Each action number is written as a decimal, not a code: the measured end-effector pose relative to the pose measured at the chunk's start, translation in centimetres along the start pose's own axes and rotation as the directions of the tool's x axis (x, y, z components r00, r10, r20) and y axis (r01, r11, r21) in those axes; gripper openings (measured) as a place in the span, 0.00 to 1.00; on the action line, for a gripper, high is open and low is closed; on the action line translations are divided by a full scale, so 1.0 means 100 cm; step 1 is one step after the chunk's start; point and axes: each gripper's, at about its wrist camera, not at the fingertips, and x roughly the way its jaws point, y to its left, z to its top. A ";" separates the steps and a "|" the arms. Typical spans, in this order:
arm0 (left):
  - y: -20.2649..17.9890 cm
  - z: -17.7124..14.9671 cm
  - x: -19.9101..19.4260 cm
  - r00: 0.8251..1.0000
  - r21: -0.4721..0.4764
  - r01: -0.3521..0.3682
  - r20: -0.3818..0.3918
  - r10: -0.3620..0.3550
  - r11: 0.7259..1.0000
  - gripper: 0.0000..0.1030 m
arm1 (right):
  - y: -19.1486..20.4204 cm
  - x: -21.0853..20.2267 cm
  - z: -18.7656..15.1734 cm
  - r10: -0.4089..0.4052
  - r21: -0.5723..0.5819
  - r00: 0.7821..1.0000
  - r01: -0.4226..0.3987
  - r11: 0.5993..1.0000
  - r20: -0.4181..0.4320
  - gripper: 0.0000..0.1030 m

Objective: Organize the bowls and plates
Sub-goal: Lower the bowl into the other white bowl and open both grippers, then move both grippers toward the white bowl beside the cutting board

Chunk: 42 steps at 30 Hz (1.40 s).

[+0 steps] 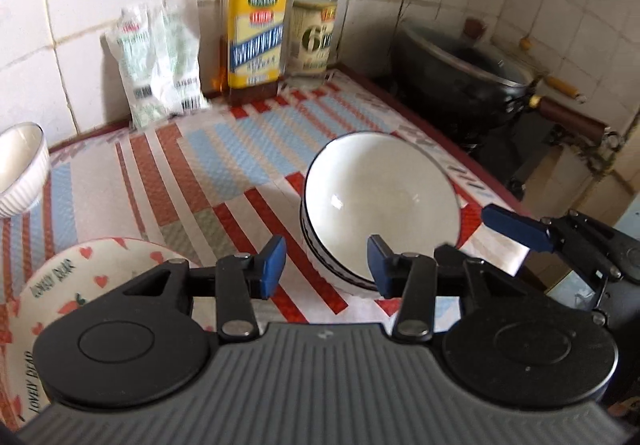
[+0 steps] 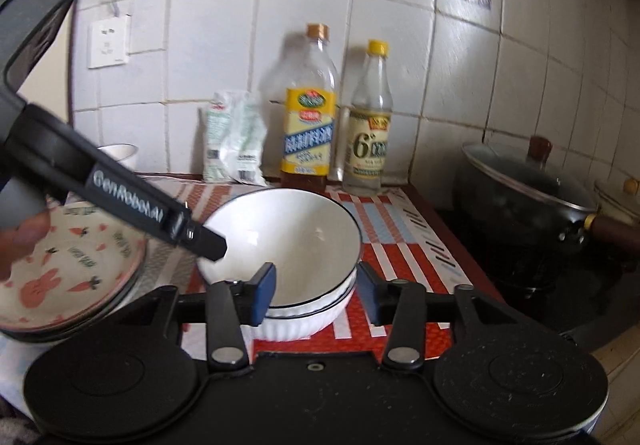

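Two handheld grippers hover over a striped mat (image 1: 192, 173) on a kitchen counter, where bowls and plates are being sorted into piles. The left gripper (image 1: 326, 267) stands part open with nothing between its blue pads, the near rim of a white bowl stack (image 1: 380, 197) just beyond them. The right gripper (image 2: 316, 295) is likewise part open, its pads flanking the near side of the same stack (image 2: 288, 237) without visibly pressing on it; whether they touch the rim cannot be told.

The stack, a dark-rimmed bowl nested in a ribbed one, sits mid-mat, apparently gathered there so like goes with like. To its left lie the patterned plates (image 2: 68, 269), one on another at the counter's near edge. A lone ribbed bowl (image 1: 22, 165) remains well apart by the wall and, by the look of it, is the piece still to be brought in.

Two bottles (image 2: 312, 133) and a packet (image 2: 236, 137) stand against the tiles, clear of the work. A lidded pan (image 2: 524, 189) rests on the stove to the right.
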 end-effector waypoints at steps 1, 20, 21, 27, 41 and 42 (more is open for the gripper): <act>0.002 -0.002 -0.007 1.000 0.017 0.005 0.014 -0.006 1.000 0.45 | 0.002 -0.005 0.000 0.007 -0.008 1.000 -0.007 1.000 0.006 0.56; 0.050 -0.064 -0.153 0.991 0.124 -0.046 0.130 0.030 0.991 0.52 | 0.060 -0.061 0.020 0.147 -0.066 0.988 -0.150 0.986 -0.039 0.65; 0.053 -0.066 -0.157 0.990 0.120 -0.055 0.133 0.039 0.991 0.52 | 0.065 -0.063 0.022 0.150 -0.074 0.988 -0.153 0.985 -0.038 0.66; 0.080 -0.076 -0.177 0.982 0.081 -0.098 0.171 0.083 0.992 0.52 | 0.098 -0.066 0.035 0.201 -0.095 0.979 -0.202 0.975 -0.024 0.70; 0.176 -0.060 -0.185 0.940 -0.144 -0.214 0.237 0.243 0.966 0.72 | 0.167 0.000 0.086 0.455 -0.065 0.889 -0.458 0.887 -0.055 0.73; 0.186 -0.056 -0.180 0.937 -0.168 -0.227 0.232 0.262 0.959 0.73 | 0.169 0.008 0.090 0.466 -0.045 0.883 -0.468 0.882 -0.049 0.77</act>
